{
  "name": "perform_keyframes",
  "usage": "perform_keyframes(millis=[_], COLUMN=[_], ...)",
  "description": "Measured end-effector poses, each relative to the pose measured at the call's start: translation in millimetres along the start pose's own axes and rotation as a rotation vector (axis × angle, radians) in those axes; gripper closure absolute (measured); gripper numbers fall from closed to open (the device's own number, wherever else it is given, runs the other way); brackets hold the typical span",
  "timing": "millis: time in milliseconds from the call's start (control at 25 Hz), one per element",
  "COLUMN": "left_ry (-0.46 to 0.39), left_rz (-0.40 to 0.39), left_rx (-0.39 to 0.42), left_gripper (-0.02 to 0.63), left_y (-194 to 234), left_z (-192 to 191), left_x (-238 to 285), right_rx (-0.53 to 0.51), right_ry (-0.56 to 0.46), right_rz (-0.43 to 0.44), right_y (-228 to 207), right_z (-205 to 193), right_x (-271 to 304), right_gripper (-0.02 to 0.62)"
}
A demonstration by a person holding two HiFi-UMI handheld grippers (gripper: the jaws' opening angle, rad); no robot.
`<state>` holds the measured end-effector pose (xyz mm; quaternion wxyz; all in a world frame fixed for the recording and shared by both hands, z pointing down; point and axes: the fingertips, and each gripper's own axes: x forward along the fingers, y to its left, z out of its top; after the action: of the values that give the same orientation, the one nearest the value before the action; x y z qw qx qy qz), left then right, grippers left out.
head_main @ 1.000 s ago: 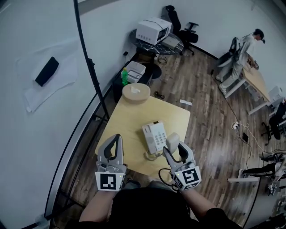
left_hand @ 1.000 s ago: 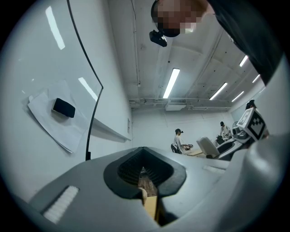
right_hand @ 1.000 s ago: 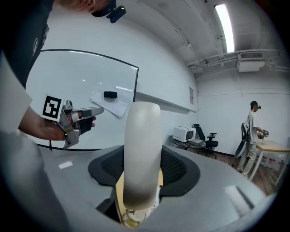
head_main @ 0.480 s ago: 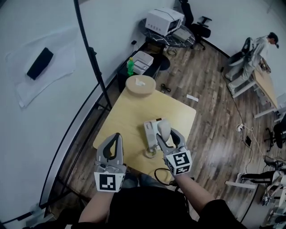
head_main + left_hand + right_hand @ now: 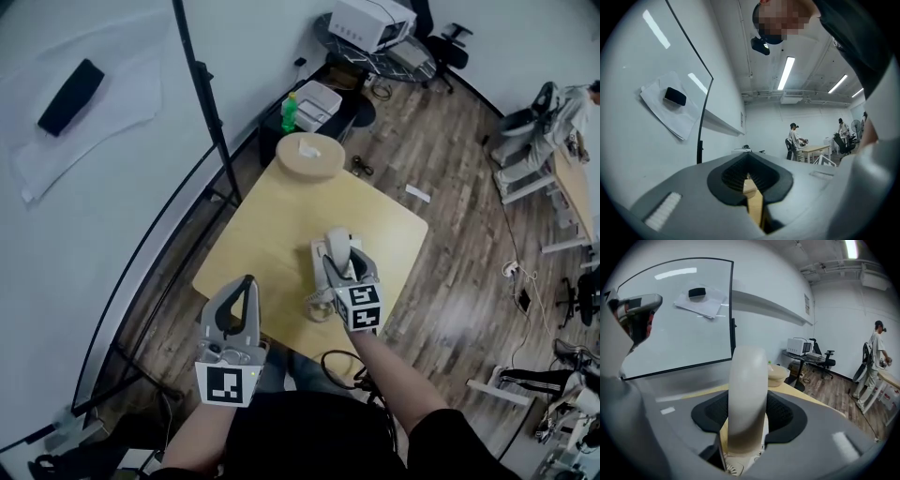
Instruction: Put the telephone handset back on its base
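Note:
The cream handset (image 5: 340, 246) stands upright between the jaws of my right gripper (image 5: 341, 262), which is shut on it directly above the white telephone base (image 5: 322, 259) on the wooden table (image 5: 272, 225). In the right gripper view the handset (image 5: 747, 390) fills the gap between the pads, with a bit of the base (image 5: 737, 468) showing below it. The coiled cord (image 5: 318, 306) hangs at the base's near end. My left gripper (image 5: 247, 284) hovers over the table's near left corner, shut and empty; in its own view the left gripper (image 5: 751, 183) points up at the room.
A round wooden box (image 5: 310, 155) sits at the table's far edge. A black stand pole (image 5: 202, 98) rises to the left by the whiteboard. A black cable (image 5: 342, 361) loops off the near edge. A green bottle (image 5: 291, 111) and other desks lie beyond.
My right gripper has carried the handset left and away from me, from beside the base to above it. The left gripper has stayed put.

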<state>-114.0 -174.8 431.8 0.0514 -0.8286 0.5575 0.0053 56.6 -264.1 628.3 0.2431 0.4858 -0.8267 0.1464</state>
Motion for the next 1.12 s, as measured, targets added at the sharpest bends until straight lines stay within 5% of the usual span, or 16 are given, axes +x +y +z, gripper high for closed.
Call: perform_keyframes(millis=[400, 1120], left_ry=[0.032, 0.036], left_rz=[-0.007, -0.052], left_rx=[-0.011, -0.014], left_gripper=[0.606, 0.606], left_y=[3, -11], left_z=[-24, -30], left_x=[1, 2], right_rx=[0.033, 0.190], right_ry=[0.130, 0.365], right_rz=[-0.045, -0.102], right_y=[-6, 4], right_z=[-50, -122], right_x=[54, 59], right_gripper=[0.365, 0.367])
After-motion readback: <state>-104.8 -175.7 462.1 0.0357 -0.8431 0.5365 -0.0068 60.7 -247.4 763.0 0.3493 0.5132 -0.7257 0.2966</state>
